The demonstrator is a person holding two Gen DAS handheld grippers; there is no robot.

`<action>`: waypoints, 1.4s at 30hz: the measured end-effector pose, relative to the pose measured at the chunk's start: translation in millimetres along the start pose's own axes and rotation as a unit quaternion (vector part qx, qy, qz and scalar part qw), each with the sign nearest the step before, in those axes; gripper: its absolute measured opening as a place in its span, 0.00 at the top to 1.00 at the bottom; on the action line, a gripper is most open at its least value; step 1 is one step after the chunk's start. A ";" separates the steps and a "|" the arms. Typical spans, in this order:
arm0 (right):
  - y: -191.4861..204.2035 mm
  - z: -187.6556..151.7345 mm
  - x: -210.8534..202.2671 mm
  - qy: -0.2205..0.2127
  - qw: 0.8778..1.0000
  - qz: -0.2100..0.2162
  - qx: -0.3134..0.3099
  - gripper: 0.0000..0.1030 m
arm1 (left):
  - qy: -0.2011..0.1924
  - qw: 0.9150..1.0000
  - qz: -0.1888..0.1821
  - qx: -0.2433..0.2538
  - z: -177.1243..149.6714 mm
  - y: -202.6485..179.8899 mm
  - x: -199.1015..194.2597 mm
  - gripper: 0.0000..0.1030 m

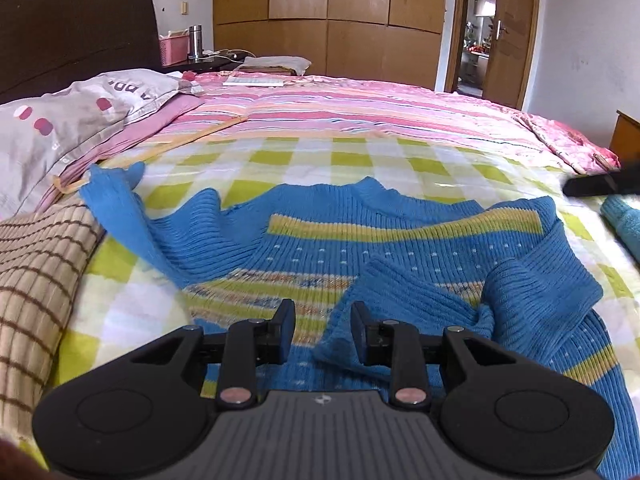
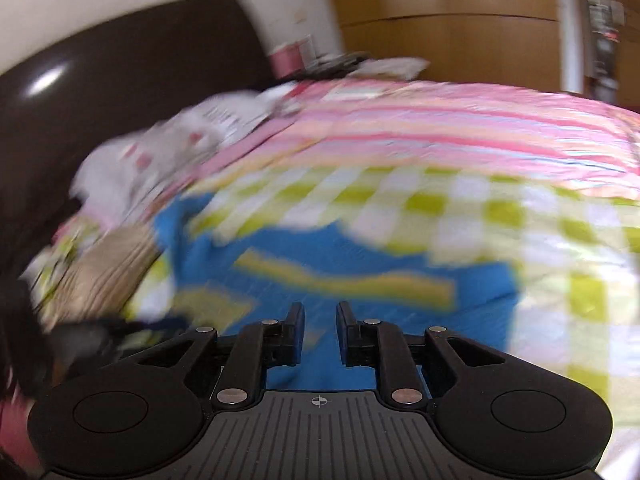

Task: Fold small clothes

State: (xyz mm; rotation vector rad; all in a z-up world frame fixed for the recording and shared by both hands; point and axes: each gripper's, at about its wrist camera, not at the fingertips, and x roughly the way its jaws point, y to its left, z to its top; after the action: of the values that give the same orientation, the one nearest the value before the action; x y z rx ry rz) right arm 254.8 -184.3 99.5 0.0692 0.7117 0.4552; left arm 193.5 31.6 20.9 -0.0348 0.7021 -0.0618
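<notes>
A blue ribbed sweater (image 1: 320, 232) with yellow stripes lies spread on the green-checked bed cover (image 1: 280, 160). One sleeve (image 1: 116, 200) reaches out to the left; the other sleeve (image 1: 400, 280) is folded across the body. My left gripper (image 1: 322, 308) hovers low over the hem, its jaws apart. The folded sleeve's cuff lies by the right finger (image 1: 360, 316), and the left pad stands clear of it. In the blurred right wrist view, my right gripper (image 2: 320, 308) is above the sweater (image 2: 340, 256), with a narrow gap and nothing between the jaws. It shows as a dark blur (image 1: 600, 184) at the left wrist view's right edge.
A grey pillow (image 1: 60, 128) and a beige checked cloth (image 1: 36, 272) lie at the left. A pink striped quilt (image 1: 360, 108) covers the far bed. A teal cloth (image 1: 624, 224) shows at the right edge. Behind are a dark headboard (image 1: 76, 20), a wardrobe (image 1: 328, 8) and an open door (image 1: 508, 36).
</notes>
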 end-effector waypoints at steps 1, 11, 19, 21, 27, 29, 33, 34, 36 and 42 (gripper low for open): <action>-10.5 6.0 5.9 -0.008 1.000 -0.023 0.000 0.80 | 0.000 1.000 0.000 0.002 1.3 -1.6 2.8 0.65; -64.4 43.7 120.4 0.100 0.994 -0.040 0.003 0.63 | -0.013 1.000 -0.008 0.025 11.3 -16.4 27.6 0.65; -59.4 30.1 145.7 0.144 0.989 -0.036 -0.015 0.84 | -0.018 0.999 -0.008 0.034 16.4 -17.3 41.7 0.65; -59.2 33.4 143.3 0.129 0.990 -0.048 -0.010 0.92 | -0.020 0.999 -0.007 0.033 18.5 -18.0 44.7 0.65; -71.1 53.9 136.8 0.068 0.992 -0.106 0.009 0.94 | -0.032 0.999 -0.006 0.028 29.1 -25.7 56.3 0.65; -75.3 56.8 141.6 0.056 0.988 -0.141 0.011 0.94 | -0.029 0.999 -0.002 0.031 30.3 -29.0 63.9 0.64; -85.7 52.4 152.2 0.056 0.983 -0.174 0.027 0.90 | -0.016 0.999 0.008 0.045 26.5 -32.4 75.9 0.64; -86.5 51.2 148.7 0.049 0.984 -0.171 0.028 0.89 | -0.019 0.999 0.008 0.050 26.1 -32.4 74.1 0.64; -87.8 49.9 134.6 0.035 0.985 -0.166 0.034 0.89 | -0.020 0.998 0.009 0.052 26.3 -30.4 70.6 0.64; -92.2 31.0 83.8 0.019 0.989 -0.141 0.041 0.86 | -0.020 0.999 0.015 0.043 22.5 -18.9 59.9 0.64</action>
State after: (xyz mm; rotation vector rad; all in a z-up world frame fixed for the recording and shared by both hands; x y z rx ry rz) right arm 365.4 -228.7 51.9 0.0358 0.7652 0.1568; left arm 252.8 8.9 0.4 0.0564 0.6594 -0.0624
